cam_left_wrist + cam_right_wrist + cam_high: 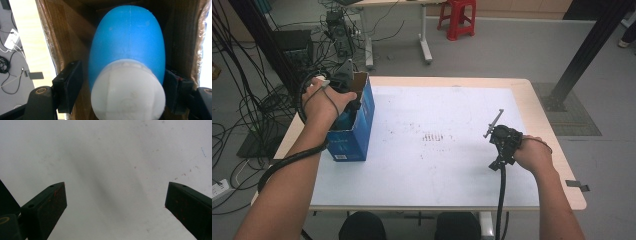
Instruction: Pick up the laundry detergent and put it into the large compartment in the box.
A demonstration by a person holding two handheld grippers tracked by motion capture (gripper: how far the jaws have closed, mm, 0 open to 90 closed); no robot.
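Observation:
A blue bottle (127,42) with a white cap (127,95) lies inside an open cardboard box (65,32), blue on the outside (357,135), at the table's left edge. My left gripper (122,75) reaches down into the box with the bottle between its jaws. A gap shows between the left pad (73,82) and the bottle, and the right pad (172,90) sits at the bottle's edge. My right gripper (116,197) stands open over the white sheet (105,150) with nothing between its jaws, near the table's right side (504,140).
The white sheet (437,160) covers most of the wooden table (542,115) and bears small dark specks at its middle. Cables, a power strip and equipment lie on the floor to the left. A black post (592,45) and a red stool (457,17) stand beyond the table.

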